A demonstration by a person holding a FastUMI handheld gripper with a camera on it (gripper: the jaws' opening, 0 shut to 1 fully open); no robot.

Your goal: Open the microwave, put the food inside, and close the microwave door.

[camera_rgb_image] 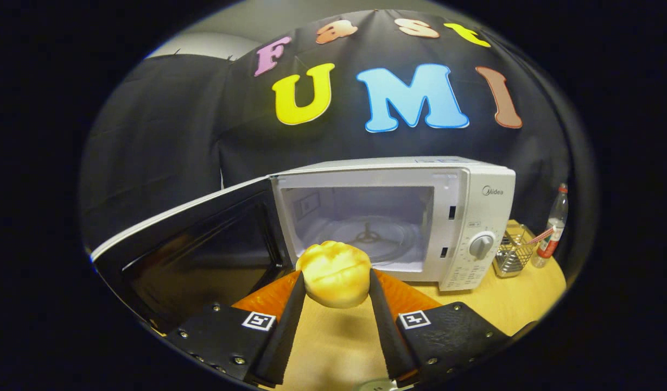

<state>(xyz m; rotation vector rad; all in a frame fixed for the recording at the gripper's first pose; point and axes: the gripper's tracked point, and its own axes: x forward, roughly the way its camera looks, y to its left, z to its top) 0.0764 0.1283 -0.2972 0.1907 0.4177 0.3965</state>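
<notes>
A white microwave (474, 195) stands on the wooden table, just beyond my fingers. Its door (197, 244) hangs wide open to the left, dark inner side facing me. Inside the lit cavity lies the glass turntable (371, 236). My gripper (336, 277) is shut on a yellow bun-like piece of food (336, 271), both fingers pressing its sides. The food is lifted above the table, right in front of the cavity's lower sill.
To the right of the microwave stand a wire-mesh holder (511, 254) and a glass bottle with a red label (553, 228). The wooden table (496, 309) stretches under and to the right of my fingers. The open door blocks the left side.
</notes>
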